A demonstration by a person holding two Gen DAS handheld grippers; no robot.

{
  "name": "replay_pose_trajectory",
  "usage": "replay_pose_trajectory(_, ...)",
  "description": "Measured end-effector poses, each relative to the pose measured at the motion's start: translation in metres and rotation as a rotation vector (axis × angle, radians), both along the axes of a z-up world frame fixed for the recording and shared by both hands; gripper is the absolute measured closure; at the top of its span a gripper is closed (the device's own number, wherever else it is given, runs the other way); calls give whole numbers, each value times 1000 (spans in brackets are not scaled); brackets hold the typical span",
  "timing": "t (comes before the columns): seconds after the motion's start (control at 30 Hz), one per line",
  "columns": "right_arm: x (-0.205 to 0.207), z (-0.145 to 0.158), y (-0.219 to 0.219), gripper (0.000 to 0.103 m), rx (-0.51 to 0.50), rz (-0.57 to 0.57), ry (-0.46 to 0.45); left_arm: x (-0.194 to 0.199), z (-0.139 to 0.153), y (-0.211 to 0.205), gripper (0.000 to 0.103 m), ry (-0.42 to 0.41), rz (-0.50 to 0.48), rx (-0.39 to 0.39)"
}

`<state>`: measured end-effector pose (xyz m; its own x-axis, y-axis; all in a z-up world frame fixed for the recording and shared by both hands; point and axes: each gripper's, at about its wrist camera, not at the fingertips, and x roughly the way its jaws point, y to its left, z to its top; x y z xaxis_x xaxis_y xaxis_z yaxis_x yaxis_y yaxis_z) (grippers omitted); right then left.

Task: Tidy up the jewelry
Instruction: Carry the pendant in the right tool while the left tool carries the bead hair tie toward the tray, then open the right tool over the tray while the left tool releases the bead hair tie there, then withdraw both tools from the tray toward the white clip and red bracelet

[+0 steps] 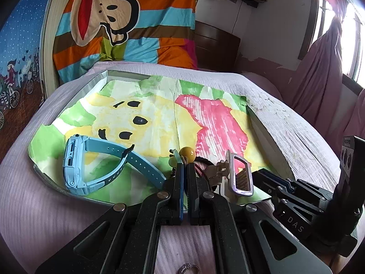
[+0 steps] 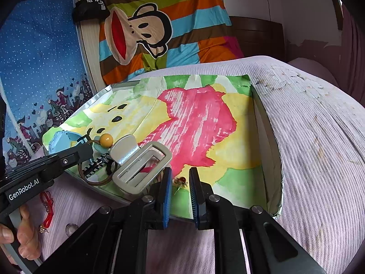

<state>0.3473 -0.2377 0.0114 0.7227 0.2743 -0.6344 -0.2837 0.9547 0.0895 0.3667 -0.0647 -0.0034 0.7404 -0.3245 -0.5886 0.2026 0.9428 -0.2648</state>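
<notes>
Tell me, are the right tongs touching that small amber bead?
Apart. The right wrist view shows the right tongs open, with gaps either side of the amber bead.

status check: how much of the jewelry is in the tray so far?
Done: the blue watch, a silver clip and a hair comb lie in the paper-lined tray.
In hand: the left hand-held gripper is shut on a cord with a yellow bead; the right hand-held gripper is open, with a small amber piece between its fingers.
Left: a red cord charm and a ring lie on the bedspread.
</notes>
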Motion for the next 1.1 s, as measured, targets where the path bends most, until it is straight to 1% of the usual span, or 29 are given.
replay_pose_trajectory(0.07,-2,1,-1,71,3,-7,-11,0,1,1,101,2,6,3)
replay_pose_trajectory(0.13,-4,4,-4,66,18,-11,-23,-3,2,2,99,-2,12,-2)
replay_pose_trajectory(0.2,-8,7,-6,61,30,-19,-45,-6,4,5,90,-10,24,-6)
replay_pose_trajectory(0.27,-13,14,-10,52,35,-31,-75,-12,8,8,69,-23,39,-16)
replay_pose_trajectory(0.3,-17,17,-11,50,38,-34,-94,-15,10,10,67,-34,46,-26)
replay_pose_trajectory(0.33,-20,21,-13,45,40,-39,-112,-18,13,13,66,-43,51,-32)
replay_pose_trajectory(0.37,-24,25,-14,40,44,-45,-128,-22,16,14,66,-50,55,-30)
replay_pose_trajectory(0.4,-27,29,-16,37,52,-48,-144,-25,19,15,65,-57,60,-22)
replay_pose_trajectory(0.43,-32,33,-17,31,62,-49,-160,-29,21,16,60,-65,67,-13)
replay_pose_trajectory(0.47,-36,37,-19,24,69,-48,-176,-33,24,17,52,-74,74,-5)
replay_pose_trajectory(0.5,-41,40,-20,23,73,-47,-192,-38,27,18,48,-86,85,-2)
replay_pose_trajectory(0.57,-51,47,-20,14,73,-45,-224,-49,33,23,33,-115,108,-14)
replay_pose_trajectory(0.63,-62,52,-21,2,79,-47,-257,-59,39,28,28,-133,131,-31)
replay_pose_trajectory(0.67,-68,55,-22,0,86,-47,-272,-65,42,31,26,-141,140,-36)
replay_pose_trajectory(0.7,-74,57,-22,0,91,-51,-287,-71,45,33,25,-149,148,-37)
replay_pose_trajectory(0.77,-85,62,-21,0,105,-53,-316,-83,51,36,18,-173,163,-30)
replay_pose_trajectory(0.9,-111,72,-15,0,98,-36,-390,-108,62,41,18,-222,178,-20)
replay_pose_trajectory(0.93,-117,74,-13,0,95,-30,-406,-115,64,41,16,-232,182,-12)
replay_pose_trajectory(0.97,-123,76,-11,0,92,-24,-419,-121,66,41,11,-241,184,-3)
replay_pose_trajectory(1.03,-133,78,-6,0,81,-10,-439,-136,69,44,7,-269,193,8)
replay_pose_trajectory(1.1,-142,78,-2,0,71,1,-449,-149,72,47,7,-284,198,14)
